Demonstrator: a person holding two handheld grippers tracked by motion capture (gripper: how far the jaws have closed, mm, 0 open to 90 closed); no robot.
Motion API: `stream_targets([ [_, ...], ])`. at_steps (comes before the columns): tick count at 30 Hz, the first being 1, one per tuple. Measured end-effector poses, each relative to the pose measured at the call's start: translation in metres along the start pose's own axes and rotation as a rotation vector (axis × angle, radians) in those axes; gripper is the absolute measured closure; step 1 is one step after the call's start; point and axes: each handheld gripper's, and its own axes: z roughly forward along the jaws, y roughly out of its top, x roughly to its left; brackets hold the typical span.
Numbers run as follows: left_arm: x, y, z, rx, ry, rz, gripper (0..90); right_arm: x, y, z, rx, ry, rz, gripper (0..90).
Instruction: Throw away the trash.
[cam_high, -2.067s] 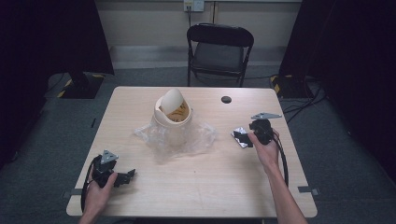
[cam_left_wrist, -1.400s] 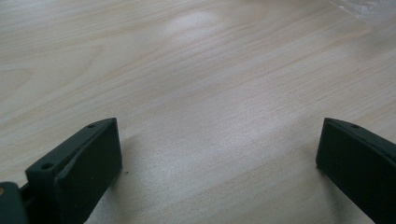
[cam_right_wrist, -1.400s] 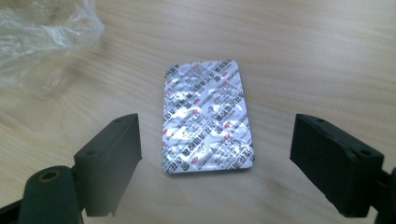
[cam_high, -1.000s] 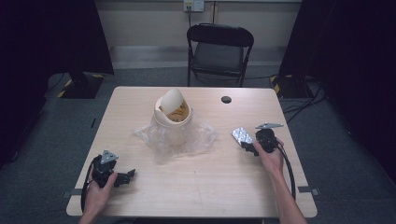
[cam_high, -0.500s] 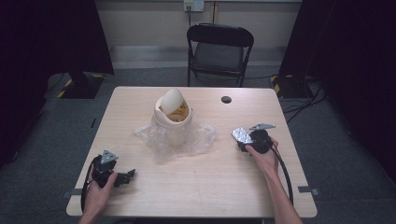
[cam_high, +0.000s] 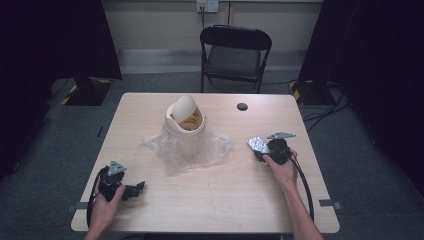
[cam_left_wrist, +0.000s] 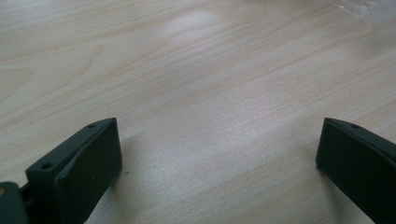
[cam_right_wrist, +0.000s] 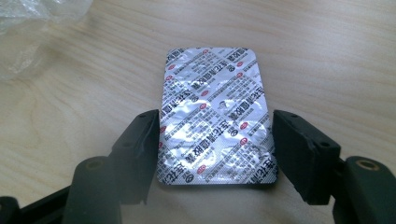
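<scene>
A silver foil blister pack (cam_right_wrist: 210, 79) with printed text lies flat on the wooden table (cam_high: 210, 200) at the right (cam_high: 257, 144). My right gripper (cam_right_wrist: 217, 119) (cam_high: 261, 151) has its jaws on either side of the pack. They have just been closing, and the pads now meet the pack's two long edges. My left gripper (cam_high: 139, 190) rests at the front left of the table. Its jaws (cam_left_wrist: 219, 130) stand wide open over bare wood with nothing between them.
A beige tub (cam_high: 185, 120) with a tilted lid and yellowish contents stands mid-table on crumpled clear plastic (cam_high: 190, 150). A small black disc (cam_high: 242, 106) lies at the back. A black folding chair (cam_high: 235, 50) stands beyond the far edge.
My right gripper has shifted a little to the left onto the blister pack and its jaws have narrowed around it. The left gripper has not moved.
</scene>
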Motion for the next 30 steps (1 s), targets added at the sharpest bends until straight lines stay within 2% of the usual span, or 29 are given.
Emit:
stream_targets([
  [11, 0.0, 0.0, 0.0, 0.0, 0.0, 0.001, 0.0, -0.002, 0.004, -0.009, -0.019, 0.031, 0.031, 34.3],
  [12, 0.0, 0.0, 0.0, 0.0, 0.0, 0.001, 0.0, -0.003, 0.004, -0.011, -0.032, 0.037, 0.044, 34.3],
  [22, 0.0, 0.0, 0.0, 0.0, 0.0, 0.002, 0.0, -0.006, 0.007, -0.02, -0.058, 0.068, 0.062, 34.3],
  [25, 0.0, 0.0, 0.0, 0.0, 0.0, 0.0, 0.0, -0.004, 0.009, -0.024, -0.066, 0.075, 0.059, 34.4],
  [27, 0.0, 0.0, 0.0, 0.0, 0.0, 0.0, 0.0, -0.002, 0.013, -0.027, -0.056, 0.077, 0.049, 34.4],
  [30, 0.0, 0.0, 0.0, 0.0, 0.0, 0.001, 0.0, 0.002, 0.022, -0.031, -0.073, 0.087, 0.033, 34.4],
])
